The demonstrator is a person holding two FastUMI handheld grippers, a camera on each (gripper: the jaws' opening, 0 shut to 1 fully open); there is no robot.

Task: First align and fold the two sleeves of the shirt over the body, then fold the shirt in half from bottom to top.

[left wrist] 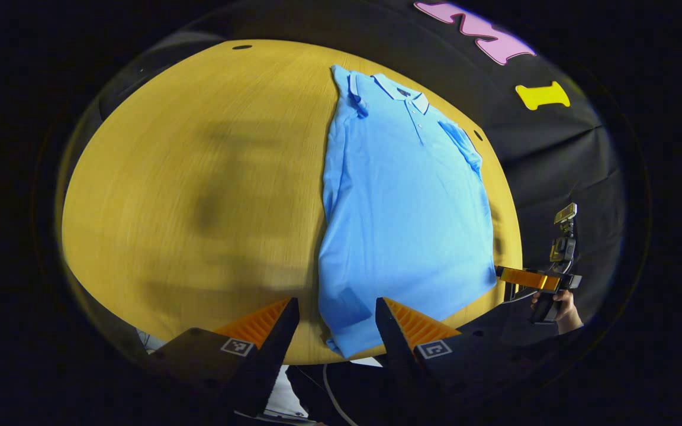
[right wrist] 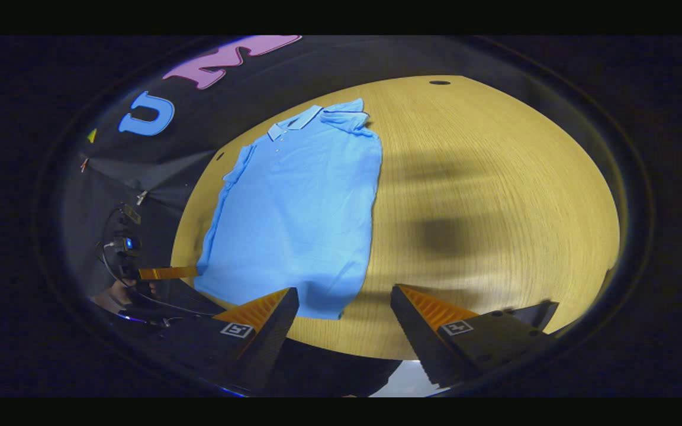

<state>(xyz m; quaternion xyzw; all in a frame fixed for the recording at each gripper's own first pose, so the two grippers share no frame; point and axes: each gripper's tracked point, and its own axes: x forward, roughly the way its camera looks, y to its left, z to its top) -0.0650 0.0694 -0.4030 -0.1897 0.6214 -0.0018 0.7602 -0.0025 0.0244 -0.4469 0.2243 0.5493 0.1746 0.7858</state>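
A light blue polo shirt (left wrist: 400, 207) lies flat on the wooden table (left wrist: 199, 177), collar at the far end and hem toward me. Both short sleeves (left wrist: 462, 145) are tucked in over the body. My left gripper (left wrist: 336, 303) stands open just above the hem's left corner, touching nothing. The right gripper (left wrist: 530, 278), held by a hand (left wrist: 566, 307), hovers at the hem's right corner. In the right gripper view the shirt (right wrist: 299, 219) lies left of centre. There my right gripper (right wrist: 344, 290) is open beside the hem's near corner, and the left gripper (right wrist: 166, 272) shows at the other corner.
Bare wood (right wrist: 495, 207) spreads wide beside the shirt on both sides, crossed by soft shadows. Small dark holes (left wrist: 241, 47) sit near the table's far edge. The near table edge runs just under both grippers. Black cloth walls close the booth behind.
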